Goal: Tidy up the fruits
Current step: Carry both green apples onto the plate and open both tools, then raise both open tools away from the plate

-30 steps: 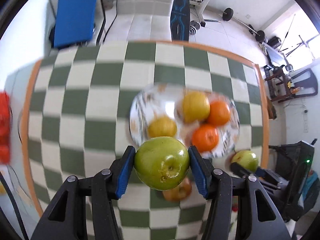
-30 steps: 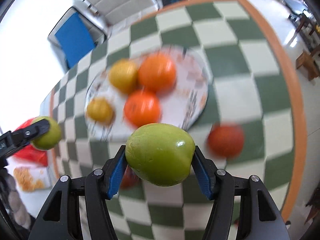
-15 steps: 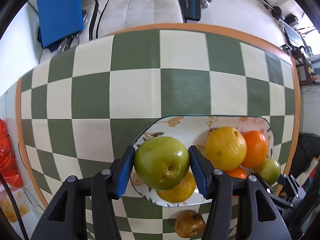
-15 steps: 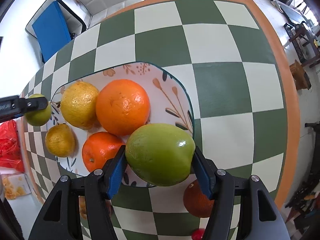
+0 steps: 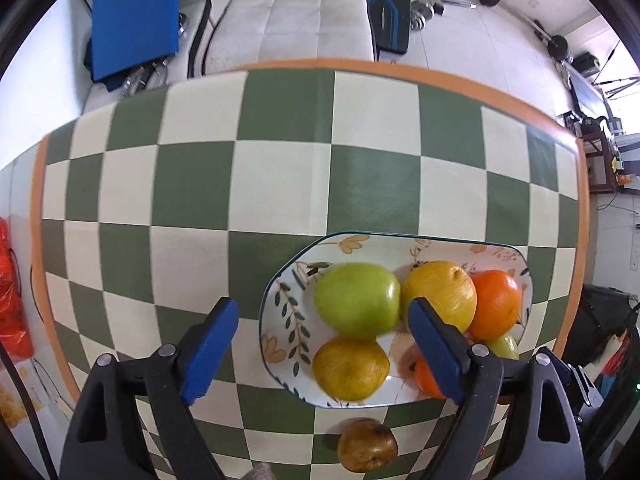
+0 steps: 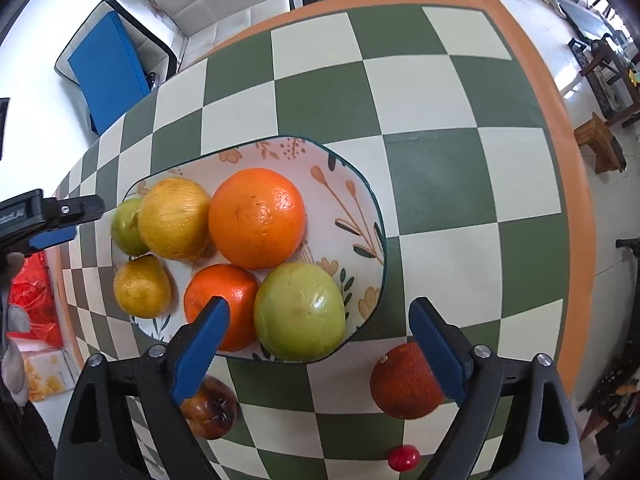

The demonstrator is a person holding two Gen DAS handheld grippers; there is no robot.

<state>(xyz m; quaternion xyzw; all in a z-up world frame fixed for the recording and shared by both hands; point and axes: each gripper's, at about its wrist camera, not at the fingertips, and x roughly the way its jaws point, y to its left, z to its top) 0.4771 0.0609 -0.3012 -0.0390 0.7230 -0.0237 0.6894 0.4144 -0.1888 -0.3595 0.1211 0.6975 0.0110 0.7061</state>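
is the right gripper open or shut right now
Open. The right gripper has its jaws spread wide, holding nothing; the green apple lies on the plate.

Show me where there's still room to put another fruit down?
The plate is crowded; only its flowered far-right part beside the big orange is bare. The checkered table is free beyond and right of the plate. Near the right claw, the dark orange and tiny red fruit take space.

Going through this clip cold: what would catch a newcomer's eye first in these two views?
The floral plate heaped with fruit on the green-and-cream checked table: a big orange at its middle, a green apple at the near rim. Both blue-padded grippers, left gripper and right gripper, hang open over it. Off the plate lie a dark orange, a browned fruit and a small red one.
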